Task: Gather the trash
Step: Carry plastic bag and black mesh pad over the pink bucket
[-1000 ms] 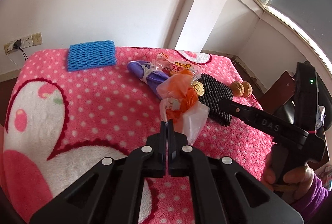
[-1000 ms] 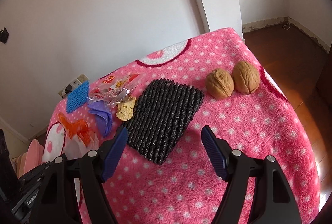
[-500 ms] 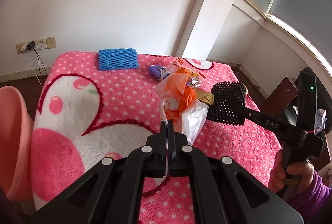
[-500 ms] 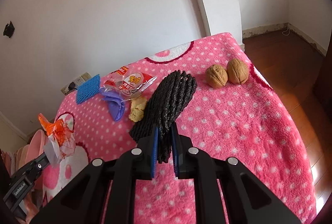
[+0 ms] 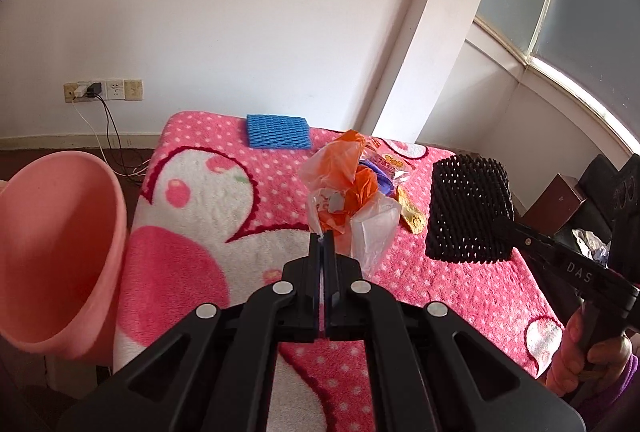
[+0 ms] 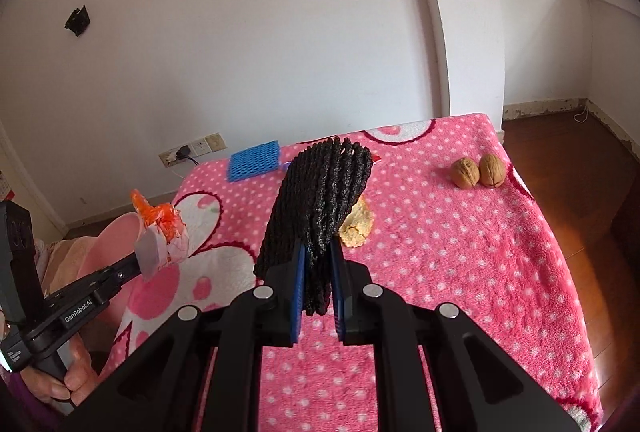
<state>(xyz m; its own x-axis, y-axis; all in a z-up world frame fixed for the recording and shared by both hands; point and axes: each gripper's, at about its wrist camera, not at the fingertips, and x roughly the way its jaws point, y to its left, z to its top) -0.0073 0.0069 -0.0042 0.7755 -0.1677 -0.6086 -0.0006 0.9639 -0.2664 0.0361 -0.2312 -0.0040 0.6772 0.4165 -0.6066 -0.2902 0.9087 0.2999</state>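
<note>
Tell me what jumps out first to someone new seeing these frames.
The bright pink polka-dot blanket fills both views. Above it, the right gripper pinches a black foam net lifted off the blanket, and the left gripper holds a crumpled orange and clear plastic wrapper. A pink bin gapes at the blanket's left edge.

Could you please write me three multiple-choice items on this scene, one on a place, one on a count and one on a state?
1. Where is the blue foam net?
A. far edge of the pink blanket
B. in the pink basin
C. on the floor

2. How many walnuts lie on the blanket?
A. one
B. two
C. four

3. What is the right gripper doing?
A. gaping empty
B. gripping the black foam net
C. gripping a walnut

Key: 1 A, it lies near the wall; 2 B, a touching pair; 3 B, its fingers pinch the net's lower edge.
</note>
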